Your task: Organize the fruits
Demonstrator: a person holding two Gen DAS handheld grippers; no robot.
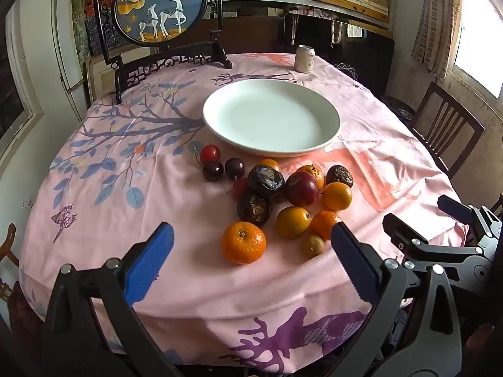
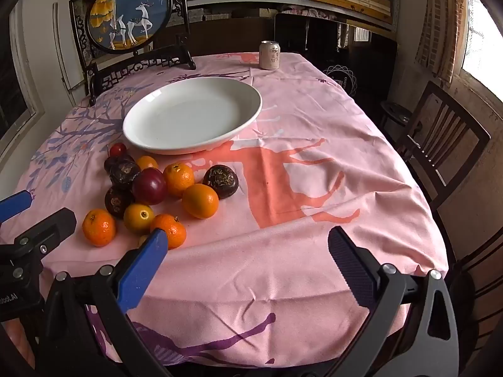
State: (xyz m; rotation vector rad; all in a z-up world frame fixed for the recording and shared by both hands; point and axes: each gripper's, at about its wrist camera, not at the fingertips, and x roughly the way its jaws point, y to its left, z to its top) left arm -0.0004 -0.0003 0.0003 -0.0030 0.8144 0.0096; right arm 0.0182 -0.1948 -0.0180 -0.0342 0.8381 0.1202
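With both grippers gaping empty, my left gripper [image 1: 251, 245] is nearer the mandarin [image 1: 244, 242] at twelve o'clock between its fingers.

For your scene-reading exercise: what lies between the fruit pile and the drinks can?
The empty white plate lies between the fruit pile and the can, in both wrist views.

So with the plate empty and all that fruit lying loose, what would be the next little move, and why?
Probably lower the left gripper onto the nearest mandarin. Its fingers stand wide open and empty, that fruit lies between them apart from the pile, and the white plate holds nothing.
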